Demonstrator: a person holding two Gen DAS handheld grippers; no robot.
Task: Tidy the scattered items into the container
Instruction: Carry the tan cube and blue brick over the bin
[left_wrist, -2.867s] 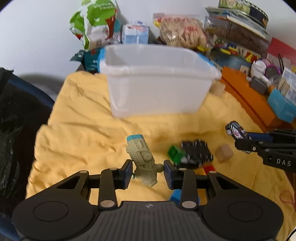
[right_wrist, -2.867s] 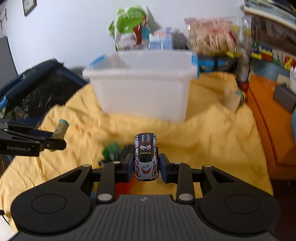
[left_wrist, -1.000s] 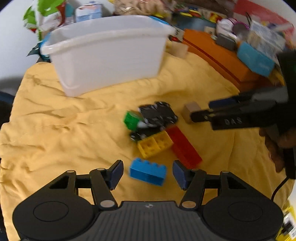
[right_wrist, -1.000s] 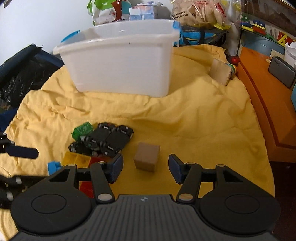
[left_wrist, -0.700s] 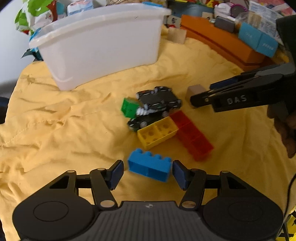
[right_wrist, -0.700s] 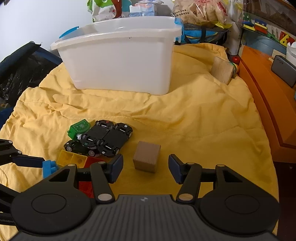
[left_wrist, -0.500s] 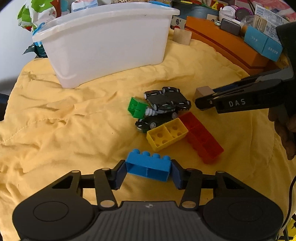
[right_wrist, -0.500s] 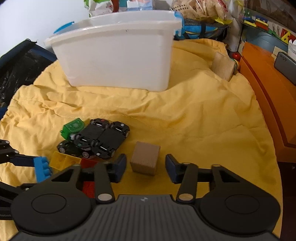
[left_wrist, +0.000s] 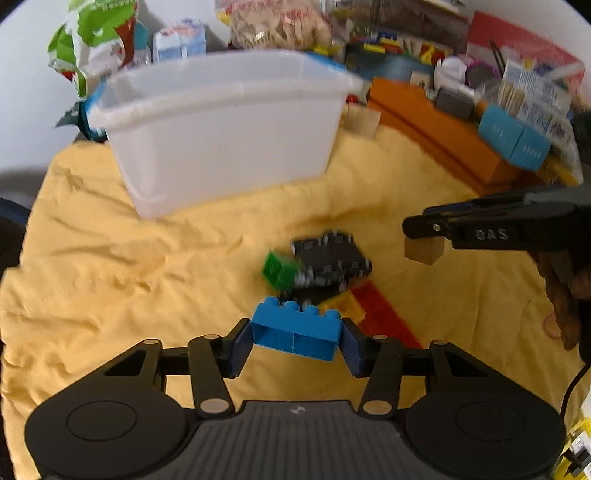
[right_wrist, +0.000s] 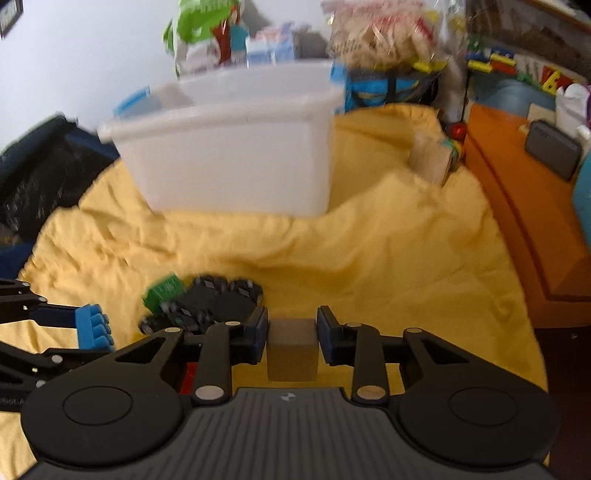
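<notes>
My left gripper is shut on a blue brick, held just above the yellow cloth. In the right wrist view the same blue brick shows at the left edge. My right gripper has its jaws closing, the pads pressing a brown wooden cube. In the left wrist view that cube hangs off the cloth. The white container stands behind. On the cloth lie black toy cars, a green piece, a yellow brick and a red brick.
An orange ledge with boxes runs along the right side. A wooden block leans at the cloth's far right corner. Snack bags are piled behind the container. A black bag lies at the left.
The left jaws closed on the blue brick and the right jaws on the wooden cube. Both have lifted their items off the cloth.
</notes>
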